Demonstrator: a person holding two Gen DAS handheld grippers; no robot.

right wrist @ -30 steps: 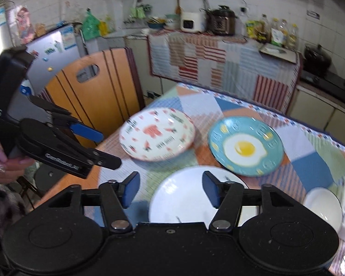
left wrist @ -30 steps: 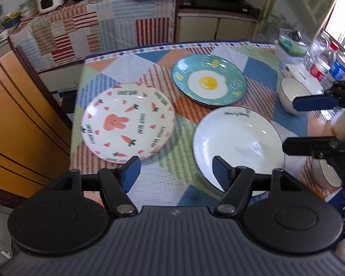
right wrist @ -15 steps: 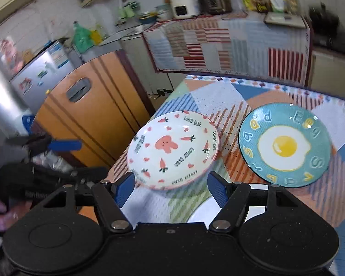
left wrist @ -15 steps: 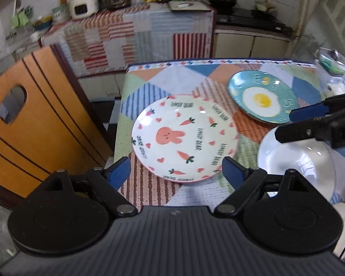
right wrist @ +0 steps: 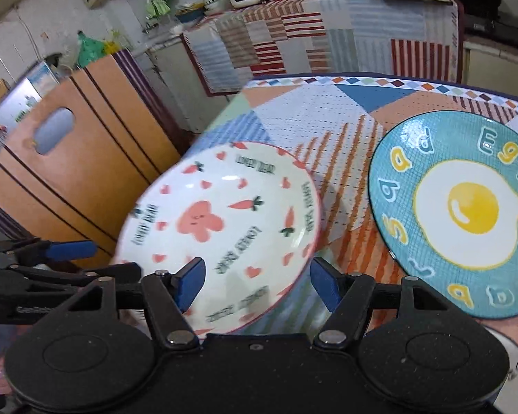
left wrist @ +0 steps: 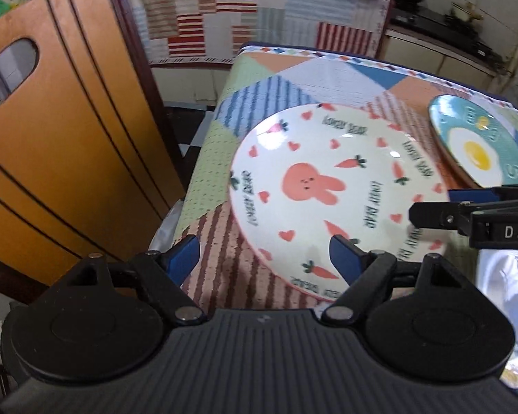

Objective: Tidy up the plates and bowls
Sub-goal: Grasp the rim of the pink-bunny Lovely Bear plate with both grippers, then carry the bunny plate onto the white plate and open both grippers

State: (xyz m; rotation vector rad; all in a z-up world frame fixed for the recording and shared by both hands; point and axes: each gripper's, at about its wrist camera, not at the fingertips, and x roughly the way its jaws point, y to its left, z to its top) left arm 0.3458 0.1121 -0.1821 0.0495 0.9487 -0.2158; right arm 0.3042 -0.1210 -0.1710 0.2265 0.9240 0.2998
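- Left wrist view: the left gripper [left wrist: 264, 257] hangs over the near rim of the rabbit-and-carrot plate [left wrist: 328, 193], jaws spread and closing, nothing pinched between them. The plate lies flat on the patchwork tablecloth [left wrist: 293, 79] near the table's left edge. The fried-egg plate [left wrist: 480, 148] sits just beyond it; a plain white plate [left wrist: 507, 296] shows at lower right. The right gripper [left wrist: 428, 205] reaches in from the right.
- Right wrist view: the right gripper [right wrist: 255, 283] straddles the rabbit-and-carrot plate's [right wrist: 217, 227] near rim, jaws apart and closing, pads not yet pressing. The fried-egg plate [right wrist: 466, 214] lies alongside. Glazed ceramic looks stiff, slick and breakable; the raised rim likely offers the surest hold.
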